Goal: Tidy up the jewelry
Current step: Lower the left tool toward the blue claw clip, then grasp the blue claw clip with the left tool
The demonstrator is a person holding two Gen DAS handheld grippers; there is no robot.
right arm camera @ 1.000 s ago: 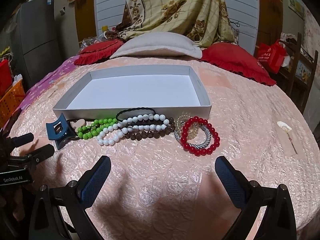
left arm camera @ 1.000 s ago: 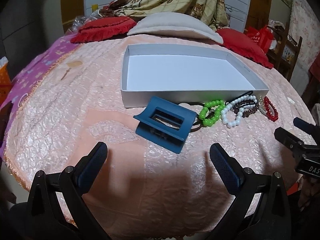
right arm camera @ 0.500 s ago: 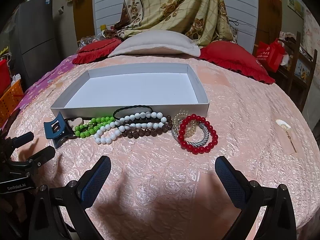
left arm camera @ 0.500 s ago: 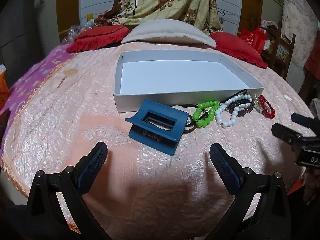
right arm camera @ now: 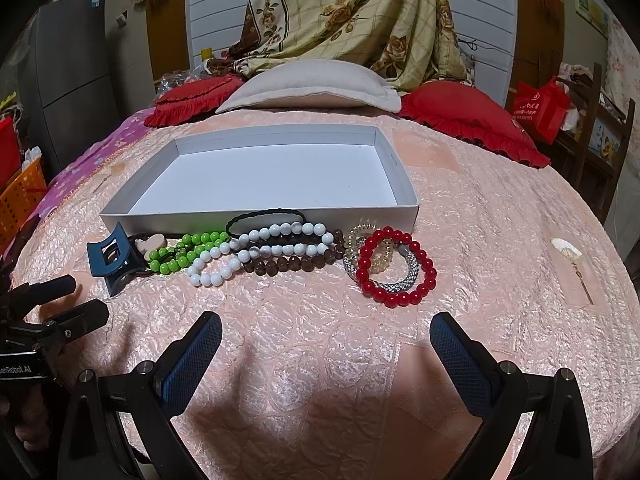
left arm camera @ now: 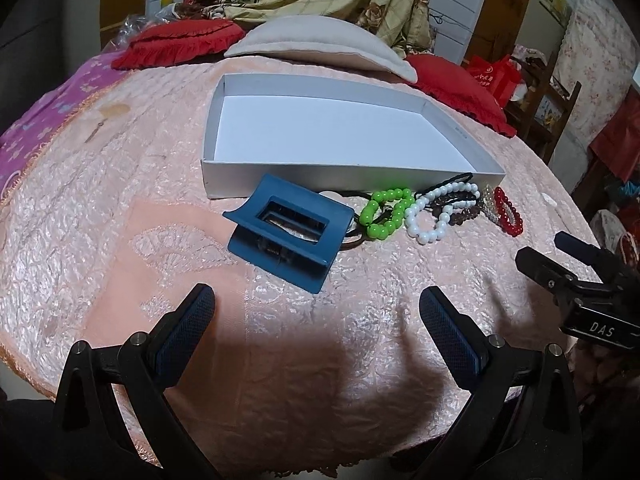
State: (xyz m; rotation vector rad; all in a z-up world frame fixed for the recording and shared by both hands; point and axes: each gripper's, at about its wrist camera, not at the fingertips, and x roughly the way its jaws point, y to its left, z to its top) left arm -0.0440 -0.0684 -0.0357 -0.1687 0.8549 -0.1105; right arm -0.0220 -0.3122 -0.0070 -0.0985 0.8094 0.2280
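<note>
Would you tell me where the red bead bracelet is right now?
The red bead bracelet lies at the row's right end on the bedspread, before the white box's right corner, overlapping a silver bangle.

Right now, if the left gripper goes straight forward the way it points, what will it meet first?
Probably the blue hair clip: it lies on the bedspread straight ahead of the open left gripper, before the white box. Depth is unclear.

Pink quilted bed (right arm camera: 320,340) carries white tray (right arm camera: 256,216), bracelets (right arm camera: 394,268), hair claw (left arm camera: 288,232).

Blue claw clip (left arm camera: 289,229), beaded bracelets (right arm camera: 276,254) beside shallow white box (right arm camera: 260,216), box empty
</note>
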